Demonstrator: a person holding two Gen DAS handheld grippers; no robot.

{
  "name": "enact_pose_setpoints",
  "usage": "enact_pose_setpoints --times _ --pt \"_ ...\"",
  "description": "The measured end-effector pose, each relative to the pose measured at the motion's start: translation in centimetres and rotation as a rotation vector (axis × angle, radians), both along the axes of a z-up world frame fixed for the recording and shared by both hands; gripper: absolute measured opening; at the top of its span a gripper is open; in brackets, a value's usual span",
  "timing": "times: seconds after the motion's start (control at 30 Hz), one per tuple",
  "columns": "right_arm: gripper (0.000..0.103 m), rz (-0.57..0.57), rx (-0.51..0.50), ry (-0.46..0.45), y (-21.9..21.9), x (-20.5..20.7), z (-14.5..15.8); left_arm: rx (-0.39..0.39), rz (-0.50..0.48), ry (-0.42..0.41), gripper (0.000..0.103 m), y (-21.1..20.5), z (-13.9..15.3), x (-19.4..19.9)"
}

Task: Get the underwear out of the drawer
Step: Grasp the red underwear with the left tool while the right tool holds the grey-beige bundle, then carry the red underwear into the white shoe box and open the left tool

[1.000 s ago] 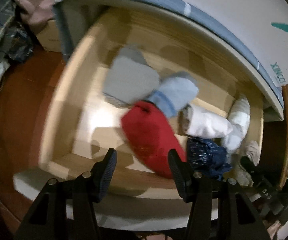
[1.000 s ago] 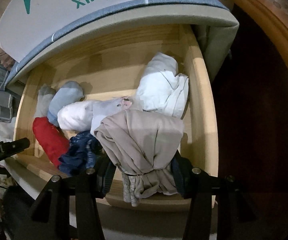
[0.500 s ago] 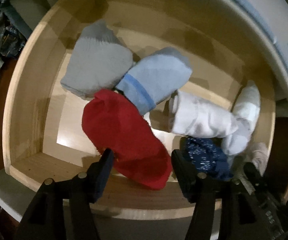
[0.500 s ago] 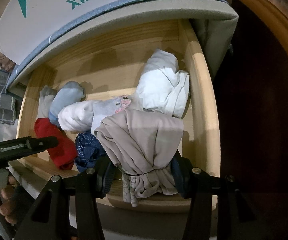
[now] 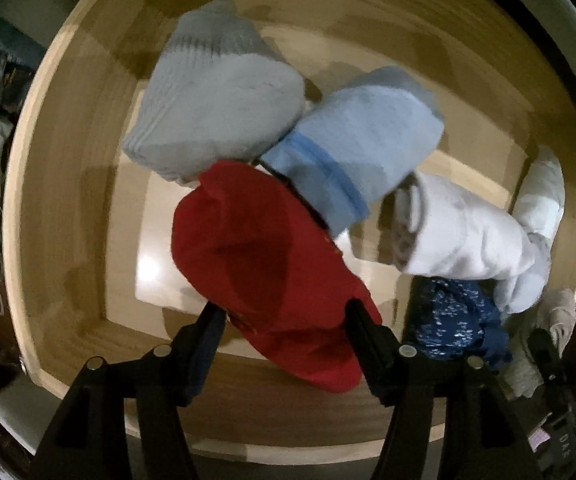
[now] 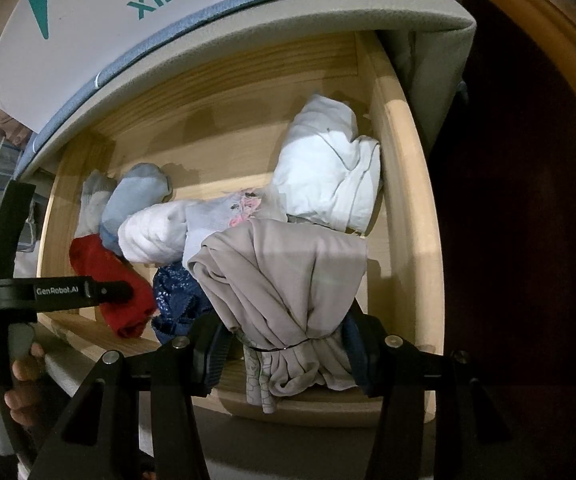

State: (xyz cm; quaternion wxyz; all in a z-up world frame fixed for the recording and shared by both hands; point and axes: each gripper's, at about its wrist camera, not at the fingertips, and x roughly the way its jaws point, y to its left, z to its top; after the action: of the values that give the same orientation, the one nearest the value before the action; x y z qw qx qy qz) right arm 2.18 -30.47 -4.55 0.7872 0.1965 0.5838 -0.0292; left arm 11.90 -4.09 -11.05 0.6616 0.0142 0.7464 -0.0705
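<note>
Right gripper (image 6: 284, 344): jaws narrowed on a bunched beige garment (image 6: 284, 280), pinched at its gathered end near the drawer's front edge at 6 o'clock; the rest of the cloth stands up in loose folds above the jaws
Left gripper (image 5: 284, 320): jaws wide and empty, pointing down; the lower end of a red roll (image 5: 260, 264) lies between the fingers, the pads not pressing it
Red roll: near the front wall, running toward 11 o'clock; soft, light, easily squashed; judged best taken across its thick middle, so that it does not unroll
Navy patterned piece (image 5: 451, 320): just beside the red roll at 3 o'clock; crumpled; limp
White roll (image 5: 459, 236): beyond the navy piece; touching a pale blue roll (image 5: 359, 140)
Grey roll (image 5: 216, 104): farthest, at 11 o'clock; overlapping the red one's far end
Drawer (image 5: 64, 208): pale wood; open; smooth floor, so cloth may slide
Handling: nothing fragile; a loose edge could snag its neighbours
</note>
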Motion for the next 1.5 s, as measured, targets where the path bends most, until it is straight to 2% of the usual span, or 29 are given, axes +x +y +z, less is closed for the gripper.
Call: enact_pose_setpoints --times 0.2,0.37,0.67,0.97,1.5 --pt "0.048 0.001 0.002 0.004 0.1 0.1 -0.1 0.004 -0.069 -0.032 0.063 0.3 -0.2 1.2" --pt "0.048 0.000 0.005 0.010 0.0 0.1 -0.2 -0.001 -0.091 -0.064 0.047 0.7 0.1 1.9" --pt "0.048 -0.006 0.012 0.009 0.1 0.1 -0.3 0.022 -0.143 -0.118 0.032 0.1 1.2 0.9" --pt "0.048 -0.005 0.009 0.012 0.2 0.1 -0.3 -0.006 -0.135 -0.159 0.030 0.5 2.8 -1.1" --pt "0.047 -0.012 -0.010 -0.015 0.4 -0.1 0.1 -0.044 -0.165 -0.280 0.030 2.8 9.1 -2.4"
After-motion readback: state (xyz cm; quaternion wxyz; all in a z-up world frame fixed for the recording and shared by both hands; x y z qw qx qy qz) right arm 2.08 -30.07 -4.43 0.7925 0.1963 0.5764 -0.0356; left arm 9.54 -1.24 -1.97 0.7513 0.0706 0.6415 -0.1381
